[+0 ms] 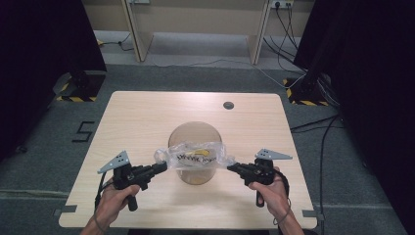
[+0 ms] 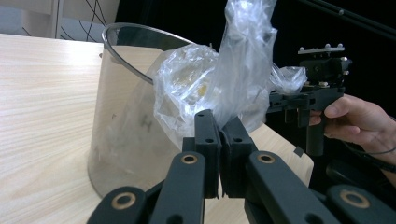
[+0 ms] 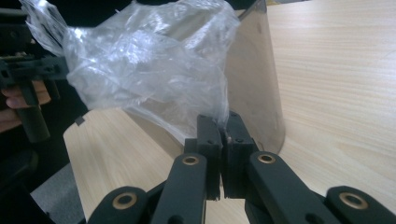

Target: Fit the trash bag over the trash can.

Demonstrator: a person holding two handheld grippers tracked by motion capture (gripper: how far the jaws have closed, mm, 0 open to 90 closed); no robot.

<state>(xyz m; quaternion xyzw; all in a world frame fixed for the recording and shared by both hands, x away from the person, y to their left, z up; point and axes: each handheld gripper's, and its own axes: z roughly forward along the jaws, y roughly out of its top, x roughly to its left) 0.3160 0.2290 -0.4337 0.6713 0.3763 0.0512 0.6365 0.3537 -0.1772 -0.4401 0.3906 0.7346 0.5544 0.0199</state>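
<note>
Pale wood makes up the table (image 1: 147, 112), the largest thing in the high view, with a small dark round plug (image 1: 228, 105) set into it at about one o'clock from the middle. At the centre of the table stands a clear, brownish plastic bucket (image 1: 194, 134), upright on the wood, its open rim facing up. Stretched across the bucket's near side, at about six o'clock from its rim, is a crinkled clear plastic bag (image 1: 195, 155) with something yellow inside; what the yellow thing is cannot be made out. The bag hangs between the two claws, pulled out to either side. The left gripper (image 1: 161, 167) sits at nine o'clock from the bag, its jaws pressed tight together on the bag's left corner, the film rising out from between them in the left gripper view (image 2: 243, 60). The right gripper (image 1: 232, 168) sits at three o'clock from the bag, jaws likewise clamped narrow on the right corner, the plastic bunched just above them in the right gripper view (image 3: 149, 70). Each claw is held by a hand coming in from six o'clock.
</note>
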